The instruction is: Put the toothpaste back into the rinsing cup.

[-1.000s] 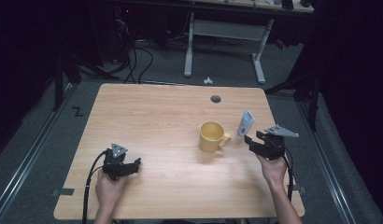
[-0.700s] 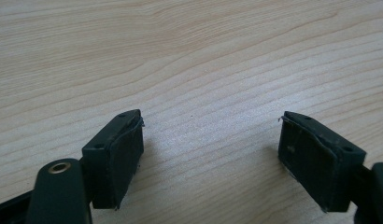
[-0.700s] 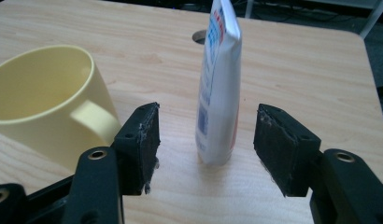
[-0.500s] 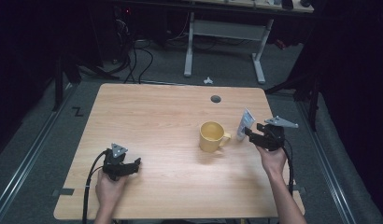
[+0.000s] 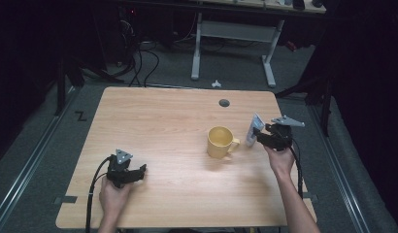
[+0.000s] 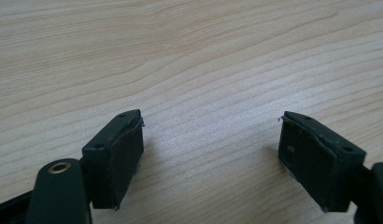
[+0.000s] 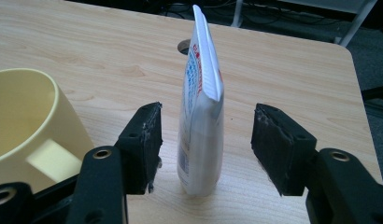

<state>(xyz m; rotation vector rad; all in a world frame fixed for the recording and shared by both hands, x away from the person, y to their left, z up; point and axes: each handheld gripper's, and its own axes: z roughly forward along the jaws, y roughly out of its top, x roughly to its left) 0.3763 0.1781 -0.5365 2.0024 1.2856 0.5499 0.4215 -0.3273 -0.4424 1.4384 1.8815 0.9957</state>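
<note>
High view: the right gripper point(image 5: 261, 137) sits near the right edge of the table point(image 5: 158, 121), its jaws on either side of the upright tube point(image 5: 254, 130), just right of the yellow mug point(image 5: 220, 141). The left gripper point(image 5: 139, 171) rests near the front-left corner.

Left gripper view: its 2 jaws stand released over bare wood, nothing between them.

Right gripper view: the tube point(image 7: 201, 116) stands between the jaws, which have just been closing but are not yet touching it. The step looks like grasping; next, close squarely on the tube without tipping it.
</note>
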